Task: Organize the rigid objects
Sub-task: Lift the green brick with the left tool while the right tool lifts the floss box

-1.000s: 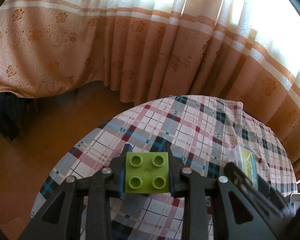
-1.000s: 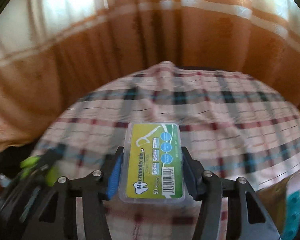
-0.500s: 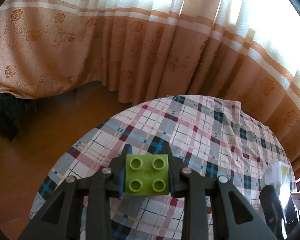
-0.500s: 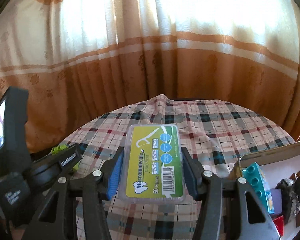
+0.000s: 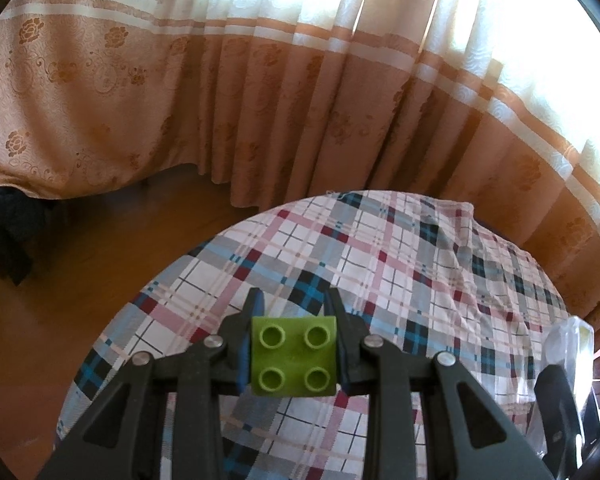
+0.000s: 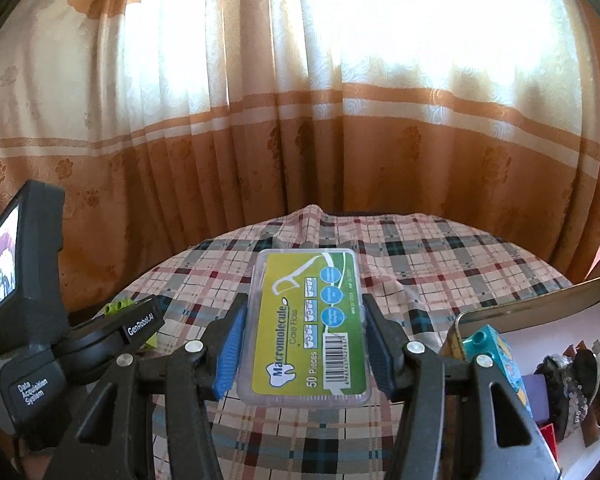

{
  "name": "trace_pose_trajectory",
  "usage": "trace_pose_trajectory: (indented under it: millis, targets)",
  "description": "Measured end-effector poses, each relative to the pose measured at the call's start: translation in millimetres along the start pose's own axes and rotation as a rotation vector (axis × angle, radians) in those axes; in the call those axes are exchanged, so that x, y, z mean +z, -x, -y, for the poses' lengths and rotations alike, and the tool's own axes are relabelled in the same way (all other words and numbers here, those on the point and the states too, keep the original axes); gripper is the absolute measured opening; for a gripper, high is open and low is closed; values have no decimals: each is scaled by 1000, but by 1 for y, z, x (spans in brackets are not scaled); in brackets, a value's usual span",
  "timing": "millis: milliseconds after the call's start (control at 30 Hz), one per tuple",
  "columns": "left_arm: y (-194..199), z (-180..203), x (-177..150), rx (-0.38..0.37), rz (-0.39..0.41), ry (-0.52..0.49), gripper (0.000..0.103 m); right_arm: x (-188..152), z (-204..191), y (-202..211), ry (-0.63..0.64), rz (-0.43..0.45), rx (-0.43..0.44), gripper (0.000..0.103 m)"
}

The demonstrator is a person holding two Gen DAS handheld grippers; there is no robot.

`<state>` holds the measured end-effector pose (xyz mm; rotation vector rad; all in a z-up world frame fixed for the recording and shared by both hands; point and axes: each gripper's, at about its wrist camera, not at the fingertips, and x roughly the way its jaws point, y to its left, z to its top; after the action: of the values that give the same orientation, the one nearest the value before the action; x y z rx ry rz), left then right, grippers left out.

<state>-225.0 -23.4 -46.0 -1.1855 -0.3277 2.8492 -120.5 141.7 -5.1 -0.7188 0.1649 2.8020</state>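
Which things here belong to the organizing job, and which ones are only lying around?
Part of the job:
- green brick, held in the left gripper
- floss pick box, held in the right gripper
- open box at the right, holding a teal block and other small items

Only around:
- plaid tablecloth
- curtains
- wooden floor

Green brick studs up; floss box flat, both clamped
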Motion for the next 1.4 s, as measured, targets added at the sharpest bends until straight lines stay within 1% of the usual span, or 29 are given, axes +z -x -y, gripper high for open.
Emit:
trace_pose_trajectory:
  millis: [167,367,433,567,633,700,767,833,867,900,933,967,1100,1167,1233,1267,1333,1400]
  targets:
    - [8,3,-3,-4,31,-24,30,-3,-3,10,24,35,-4,57]
    - [21,2,-9,-4,57,-47,30,-6,7,17,-13,43,-10,57]
    - [29,2,-13,-10,77,-57,28,-7,9,20,-17,42,-8,57]
    - [43,4,-20,-4,116,-85,28,-10,10,27,-10,57,-8,57]
    - [46,4,-22,-7,119,-89,28,-12,8,31,-1,63,-4,57]
    - [47,1,-23,-27,111,-71,28,-14,7,36,5,73,-2,57]
    - [46,-4,-26,-60,87,-44,28,-16,6,38,11,75,2,57]
    - [44,-11,-28,-124,52,5,28,-18,5,42,18,80,6,57]
    - [44,-14,-29,-147,45,23,25,-20,5,45,22,83,8,57]
    - [46,-17,-30,-175,46,37,3,-21,5,48,25,89,10,57]
    - [47,-17,-31,-200,38,43,3,-22,5,51,27,93,10,57]
    - [48,-18,-32,-208,34,47,3,-23,5,53,29,98,11,57]
    - [49,-16,-35,-209,24,48,3,-24,6,55,23,96,17,57]
    - [47,-20,-36,-228,-1,70,3,-24,8,55,16,95,20,57]
    - [46,-26,-37,-253,-26,98,5,-24,9,56,13,95,24,57]
    - [46,-28,-38,-260,-33,100,8,-24,8,56,14,95,28,57]
    - [46,-31,-38,-252,-50,80,19,-25,9,56,15,97,31,57]
    - [43,-34,-40,-237,-83,73,51,-26,10,57,13,97,37,57]
